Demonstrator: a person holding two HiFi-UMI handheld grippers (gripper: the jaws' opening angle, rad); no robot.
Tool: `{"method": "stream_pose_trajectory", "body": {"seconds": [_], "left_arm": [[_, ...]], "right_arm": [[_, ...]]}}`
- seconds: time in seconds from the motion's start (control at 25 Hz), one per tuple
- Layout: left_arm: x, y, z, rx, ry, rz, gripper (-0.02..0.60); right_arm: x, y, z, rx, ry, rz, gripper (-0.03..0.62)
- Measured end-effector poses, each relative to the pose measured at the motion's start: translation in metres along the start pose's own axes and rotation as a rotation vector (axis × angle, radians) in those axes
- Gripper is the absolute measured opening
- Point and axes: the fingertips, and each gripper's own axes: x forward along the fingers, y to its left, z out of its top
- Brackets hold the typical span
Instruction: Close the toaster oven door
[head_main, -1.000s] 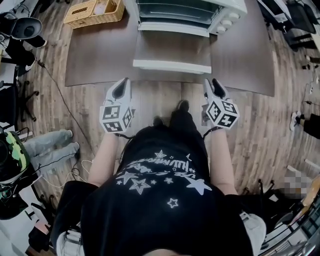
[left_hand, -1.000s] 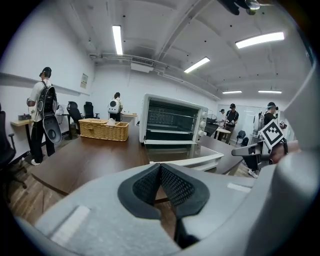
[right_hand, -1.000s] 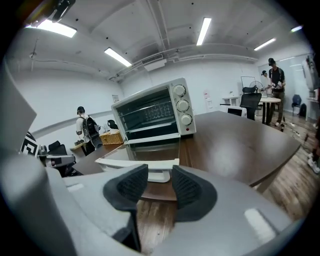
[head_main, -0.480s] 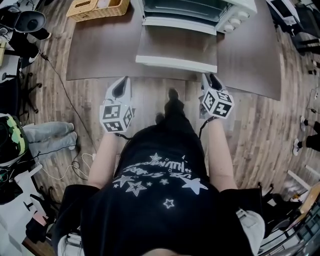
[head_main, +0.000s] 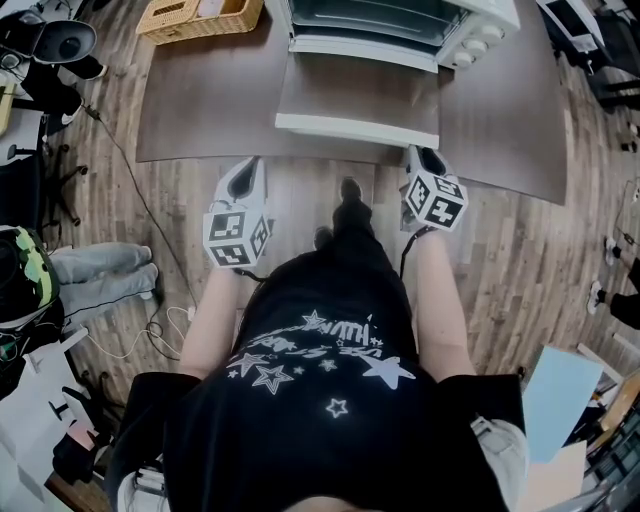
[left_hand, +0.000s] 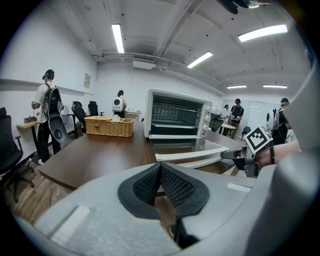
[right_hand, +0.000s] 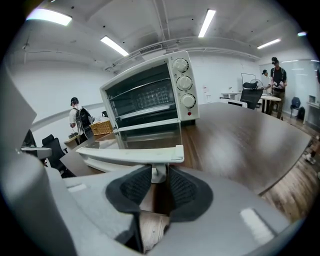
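Note:
A white toaster oven (head_main: 400, 20) stands at the far side of the brown table (head_main: 210, 100), its glass door (head_main: 355, 90) folded down flat. The door's white handle bar (head_main: 356, 130) reaches the table's near edge. My right gripper (head_main: 424, 156) sits at the bar's right end. In the right gripper view its jaws (right_hand: 159, 172) are closing with the handle's (right_hand: 130, 154) short mounting post between the pads, a thin gap still showing. My left gripper (head_main: 245, 170) hovers before the table edge, left of the door, its pads (left_hand: 160, 165) meeting at the tips on nothing.
A wicker basket (head_main: 195, 20) stands on the table's far left. Cables and bags lie on the wood floor at the left (head_main: 100, 290). Several people and office chairs are in the background (left_hand: 50, 115).
My right gripper has moved forward and up to the right end of the door handle, and its jaws have narrowed. The left gripper has edged slightly forward.

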Motion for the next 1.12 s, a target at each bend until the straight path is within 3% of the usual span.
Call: {"method": "stream_pose_trajectory", "body": {"seconds": [1.12], "left_arm": [[0.001,-0.003,0.02,-0.044,-0.051,-0.015,0.011]], "right_arm": [[-0.016,0.002,0.029,0.012,0.006,-0.018,0.087]]}}
